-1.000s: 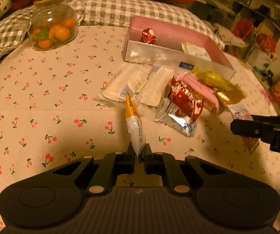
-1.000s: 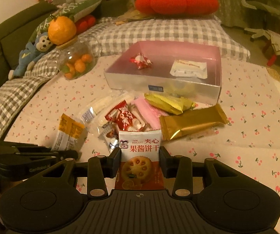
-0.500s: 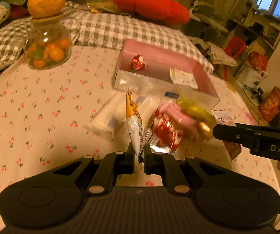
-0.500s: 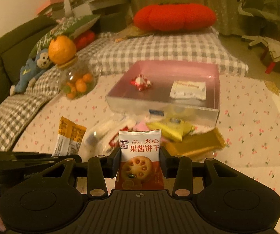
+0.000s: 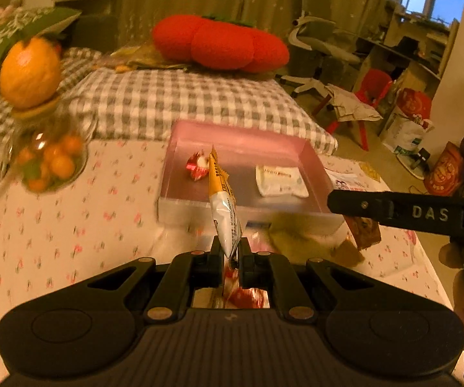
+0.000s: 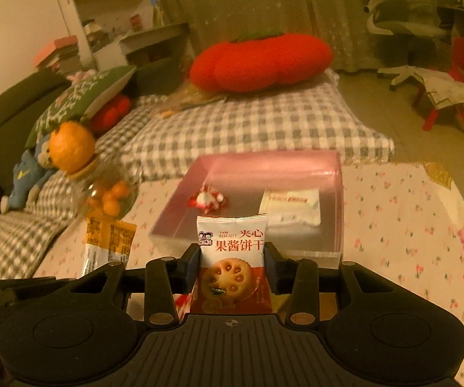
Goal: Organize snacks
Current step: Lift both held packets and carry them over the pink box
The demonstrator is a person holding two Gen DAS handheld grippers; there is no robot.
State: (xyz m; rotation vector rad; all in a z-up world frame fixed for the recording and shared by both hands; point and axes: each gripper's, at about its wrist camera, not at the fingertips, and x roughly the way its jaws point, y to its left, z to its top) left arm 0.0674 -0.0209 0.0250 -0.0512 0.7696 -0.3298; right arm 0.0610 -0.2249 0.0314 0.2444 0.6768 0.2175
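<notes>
My left gripper (image 5: 230, 253) is shut on an orange-and-white snack packet (image 5: 223, 206), held edge-on above the table, just short of the pink box (image 5: 174, 158). My right gripper (image 6: 232, 259) is shut on a jam biscuit packet (image 6: 233, 251) in front of the same box (image 6: 340, 193). The box holds a red-and-white candy (image 5: 197, 167) and a white packet (image 5: 280, 181). The left gripper's packet also shows in the right wrist view (image 6: 107, 242). The right gripper shows in the left wrist view as a black bar (image 5: 393, 213).
Several loose snacks (image 5: 299, 242) lie under the grippers on the cherry-print cloth (image 5: 70, 225). A glass jar of small oranges (image 5: 46, 158) with an orange on its lid stands left. A checked cushion (image 6: 248, 129) and a red pillow (image 6: 257, 61) lie behind the box.
Both grippers have risen from the table and moved forward toward the pink box, each carrying its packet. The loose snacks now sit lower and nearer in view.
</notes>
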